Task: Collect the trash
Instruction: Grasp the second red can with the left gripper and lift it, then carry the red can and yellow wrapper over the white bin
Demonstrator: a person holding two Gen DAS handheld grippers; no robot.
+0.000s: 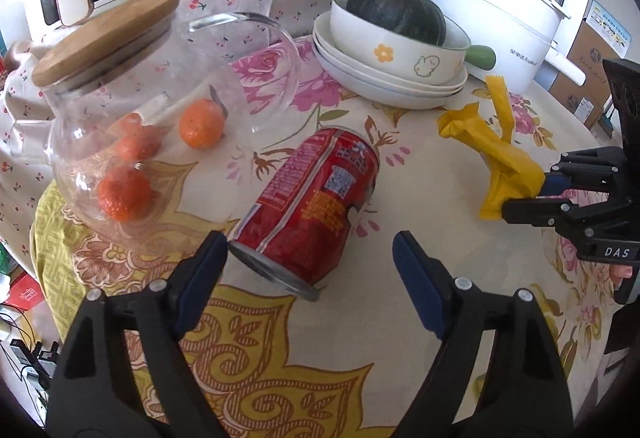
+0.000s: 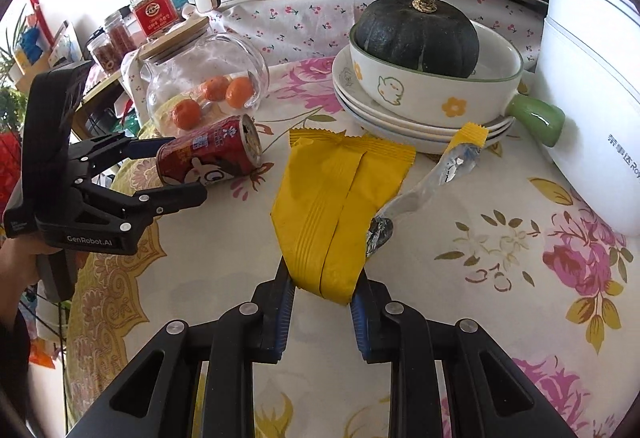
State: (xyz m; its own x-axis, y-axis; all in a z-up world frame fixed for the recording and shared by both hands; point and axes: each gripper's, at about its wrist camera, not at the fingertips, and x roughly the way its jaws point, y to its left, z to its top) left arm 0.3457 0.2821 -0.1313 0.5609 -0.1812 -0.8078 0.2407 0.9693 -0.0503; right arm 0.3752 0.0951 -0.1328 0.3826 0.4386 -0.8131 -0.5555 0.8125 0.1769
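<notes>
Nearest to me, my right tool [image 2: 322,290] is clamped on the lower end of the yellow wrapper [image 2: 340,206], whose upper part fans out flat over the counter [image 2: 480,298]; whether the held end is lifted clear of the cloth I cannot tell. Just beside the wrapper, to its right, lies a second piece of trash, a torn sachet [image 2: 432,182] with a silver inside and a yellow tip, loose on the counter and not yet held. My left tool [image 1: 310,258] has its fingers spread wide, one on each side of the near end of the red can [image 1: 316,206], which lies on its side; the left finger looks to be at the rim, the right one well apart, so I judge the can bracketed but not yet gripped. Farther back stand things that are not trash: a glass jar [image 1: 120,110] with a wooden lid and oranges [image 1: 201,123] beside it, and a stack of plates carrying a bowl [image 1: 400,50] with a dark squash [image 1: 396,12]. No bin or bag is in view. As I judge it, the task is early: one item is held, one approached, one untouched, none deposited.
</notes>
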